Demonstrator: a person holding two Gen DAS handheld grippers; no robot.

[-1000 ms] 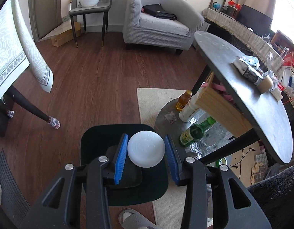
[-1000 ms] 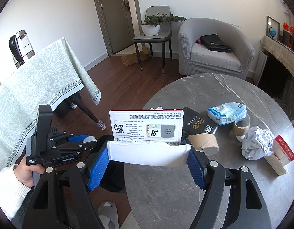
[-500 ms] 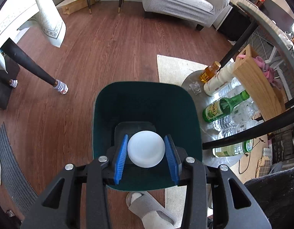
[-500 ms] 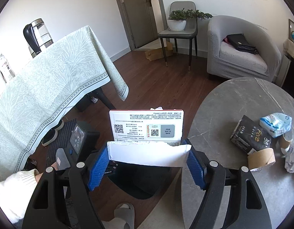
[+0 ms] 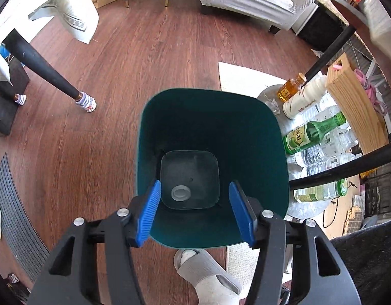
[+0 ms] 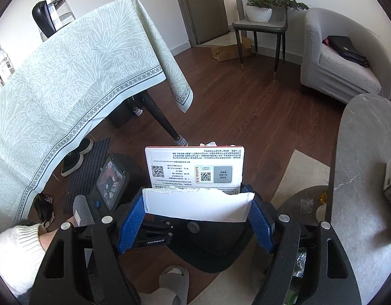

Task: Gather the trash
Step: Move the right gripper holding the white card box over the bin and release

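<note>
- My left gripper point(image 5: 194, 212) points steeply down over the mouth of the dark green bin point(image 5: 271, 137); jaws are opening, blue pads apart, nothing between them.
- The white round lid point(image 5: 181, 193) lies flat on the bin's floor, near the front edge of the bottom, clear of both pads.
- No other item shows inside the bin.
- The bin stands on the wood floor point(image 5: 149, 58), its right side just beside a low round tray carrying bottles: 1 green glass bottle point(image 5: 313, 133), 1 amber bottle point(image 5: 289, 89), 1 white bottle point(image 5: 303, 101), plus clear plastic ones.
- A grey slipper point(image 5: 208, 272) on a foot sits just below the bin's near rim.
- My right gripper point(image 6: 196, 219) is clamped on a torn white card package point(image 6: 198, 175); both blue pads press its lower edges, and the printed panel with QR codes stands upright above the jaws, text upside down.
- In the right wrist view the left gripper's body and its screen sit low and to the left, held by a hand point(image 6: 47, 237) in a white knitted sleeve.
- The bin's dark rim shows just beneath the held package.
- The grey marble table point(image 6: 360, 178) edge lies at right; a table under a pale green cloth point(image 6: 68, 81) at left.
</note>
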